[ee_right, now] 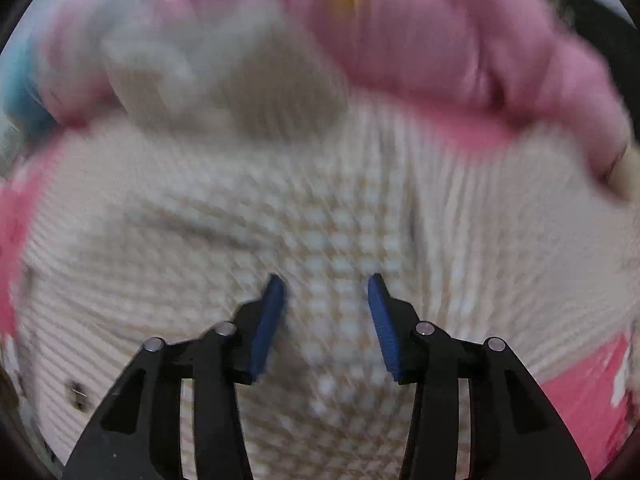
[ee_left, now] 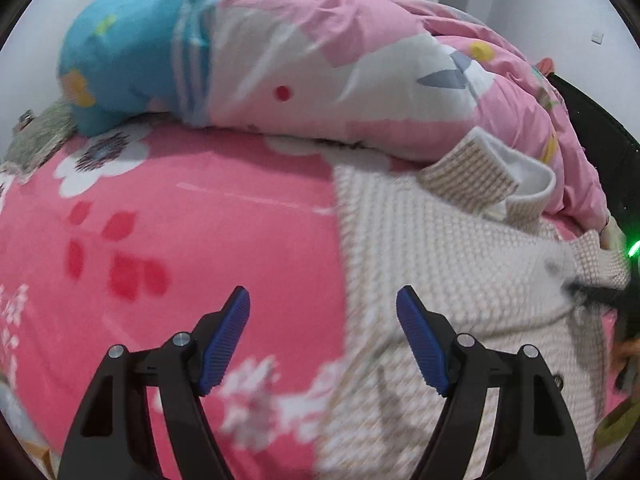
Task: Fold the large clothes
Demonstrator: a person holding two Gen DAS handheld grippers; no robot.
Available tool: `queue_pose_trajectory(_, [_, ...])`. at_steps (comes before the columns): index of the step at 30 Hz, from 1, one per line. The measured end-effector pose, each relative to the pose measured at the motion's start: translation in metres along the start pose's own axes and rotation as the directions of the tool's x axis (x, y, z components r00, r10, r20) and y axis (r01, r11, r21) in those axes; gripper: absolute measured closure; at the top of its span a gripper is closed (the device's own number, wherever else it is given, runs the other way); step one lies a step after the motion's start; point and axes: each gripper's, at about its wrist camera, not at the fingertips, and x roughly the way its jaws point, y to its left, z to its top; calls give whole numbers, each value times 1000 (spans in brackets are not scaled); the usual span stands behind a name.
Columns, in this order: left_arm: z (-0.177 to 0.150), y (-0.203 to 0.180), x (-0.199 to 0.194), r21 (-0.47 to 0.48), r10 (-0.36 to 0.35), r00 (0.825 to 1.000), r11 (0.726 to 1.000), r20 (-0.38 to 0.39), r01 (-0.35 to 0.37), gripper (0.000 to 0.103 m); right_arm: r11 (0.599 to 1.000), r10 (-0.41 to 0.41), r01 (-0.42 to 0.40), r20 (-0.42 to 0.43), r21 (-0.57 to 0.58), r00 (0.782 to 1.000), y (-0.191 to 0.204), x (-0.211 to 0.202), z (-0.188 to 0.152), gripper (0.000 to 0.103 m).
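A cream waffle-knit sweater [ee_left: 432, 248] lies spread on a pink flowered bed sheet [ee_left: 192, 232]. Its ribbed cuff [ee_left: 472, 176] rests folded against the quilt at the back. My left gripper [ee_left: 323, 300] hovers open over the sweater's left edge, with nothing between its blue pads. In the right wrist view the same sweater [ee_right: 336, 220] fills the blurred picture. My right gripper [ee_right: 327, 284] stands open just above the knit, its jaws apart with only fabric below them. The other gripper shows as a dark blur [ee_left: 600, 296] at the right edge of the left wrist view.
A bulky pink, white and blue quilt [ee_left: 304, 68] is heaped along the back of the bed and appears again as a quilt [ee_right: 460, 40] in the right wrist view. A grey object [ee_left: 36, 136] lies far left. A dark frame [ee_left: 600, 132] stands at the right.
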Motion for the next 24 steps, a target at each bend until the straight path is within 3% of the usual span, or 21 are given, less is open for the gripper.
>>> queue_pose_trajectory(6, [36, -49, 73, 155, 103, 993, 984, -56, -93, 29, 998, -56, 58, 40, -39, 998, 12, -33, -5, 60])
queue_pose_trajectory(8, [40, -52, 101, 174, 162, 982, 974, -94, -144, 32, 998, -4, 11, 106, -70, 994, 18, -44, -1, 60])
queue_pose_trajectory(10, [41, -45, 120, 141, 190, 974, 975, -120, -173, 30, 995, -19, 25, 67, -98, 998, 18, -31, -4, 60])
queue_pose_trajectory(11, [41, -38, 124, 91, 159, 979, 985, -131, -148, 30, 993, -48, 50, 24, -107, 999, 15, -18, -11, 59])
queue_pose_trajectory(13, [40, -28, 125, 32, 123, 982, 992, -143, -120, 28, 995, -8, 12, 42, -102, 999, 7, -17, -23, 59])
queue_pose_trajectory(15, [39, -25, 126, 25, 114, 984, 993, -140, -112, 26, 998, 11, -9, 25, -64, 1000, -1, -24, -24, 59])
queue_pose_trajectory(18, [40, -22, 126, 23, 118, 984, 993, -136, -116, 26, 997, -34, 36, 32, -67, 999, 12, -40, -10, 59])
queue_pose_trajectory(22, [42, -25, 118, 19, 131, 986, 991, -103, -130, 26, 990, 115, -101, 149, -102, 982, 44, -55, 18, 51])
queue_pose_trajectory(24, [41, -28, 102, 22, 150, 987, 989, -58, -149, 26, 989, 111, -98, 115, -112, 987, 58, -31, 25, 42])
